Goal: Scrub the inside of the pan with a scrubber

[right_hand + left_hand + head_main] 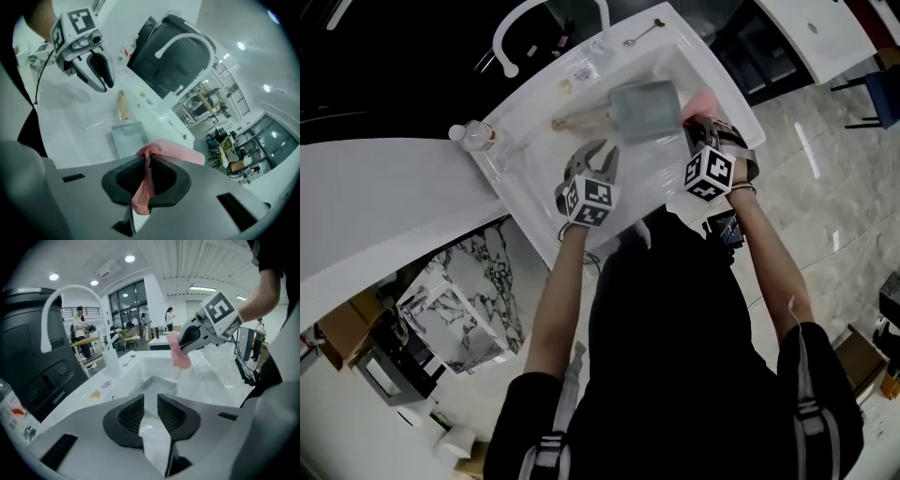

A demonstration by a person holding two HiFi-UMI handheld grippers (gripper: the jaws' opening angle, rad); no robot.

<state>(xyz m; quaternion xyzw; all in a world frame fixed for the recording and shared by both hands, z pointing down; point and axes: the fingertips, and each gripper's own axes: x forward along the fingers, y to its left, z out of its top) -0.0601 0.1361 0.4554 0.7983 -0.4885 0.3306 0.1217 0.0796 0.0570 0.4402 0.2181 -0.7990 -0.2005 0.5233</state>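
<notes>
Fingers (169, 180) of the right gripper (148, 168) clench a pink mesh scrubber (176, 149) just right of the grey square metal pan (642, 108); its wooden handle (579, 120) points toward the parted, empty left gripper (602, 156).

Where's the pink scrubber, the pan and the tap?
pink scrubber (176, 150): right gripper view, on its flat pink pad.
pan (642, 108): head view, on the middle of its grey square body.
tap (74, 287): left gripper view, on the top of its white arch.
</notes>
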